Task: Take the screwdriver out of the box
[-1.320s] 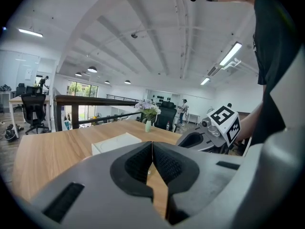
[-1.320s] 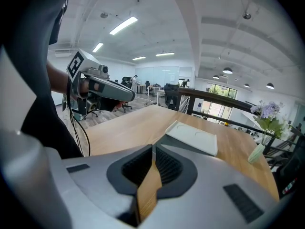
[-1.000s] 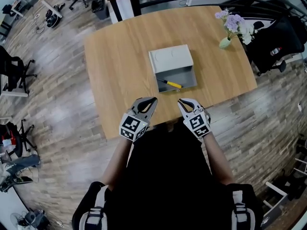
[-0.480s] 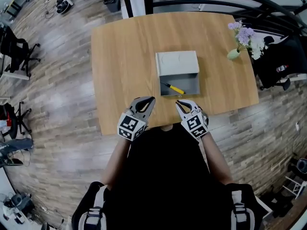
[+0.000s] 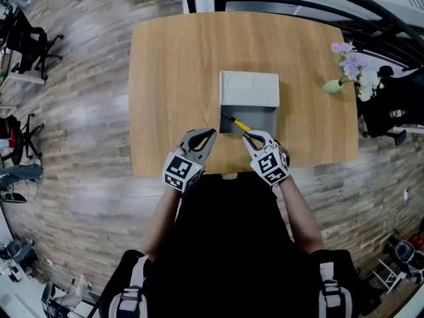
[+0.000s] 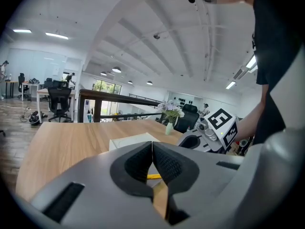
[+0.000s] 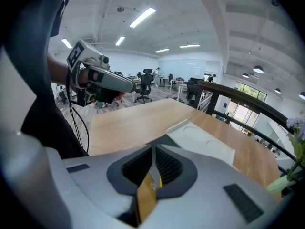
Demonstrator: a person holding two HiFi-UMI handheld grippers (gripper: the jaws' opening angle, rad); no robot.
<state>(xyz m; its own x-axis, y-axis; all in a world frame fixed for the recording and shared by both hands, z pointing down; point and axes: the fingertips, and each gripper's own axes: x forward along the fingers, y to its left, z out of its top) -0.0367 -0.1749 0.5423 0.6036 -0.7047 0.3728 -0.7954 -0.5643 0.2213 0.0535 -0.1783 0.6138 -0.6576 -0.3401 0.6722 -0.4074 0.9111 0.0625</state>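
A grey box (image 5: 260,116) stands open in the middle of the wooden table (image 5: 172,71), its lid (image 5: 249,88) folded back on the far side. Inside, by the near left corner, lies the screwdriver (image 5: 239,123) with a yellow handle. Both grippers hover over the table's near edge, just short of the box. My left gripper (image 5: 211,133) is shut and empty, left of the box's front. My right gripper (image 5: 247,138) is shut and empty, almost at the box's front wall. In the left gripper view the shut jaws (image 6: 152,147) hide most of the box; a bit of yellow handle (image 6: 153,176) shows.
A small vase of flowers (image 5: 351,68) stands at the table's right edge. Office chairs (image 5: 26,35) and cables sit on the wooden floor to the left. A dark railing (image 5: 298,5) runs behind the table. The person's body is right against the near edge.
The view has shifted, and the box now sits closer to both grippers. The right gripper's tip has come nearly up to the box's front. Both grippers stayed shut.
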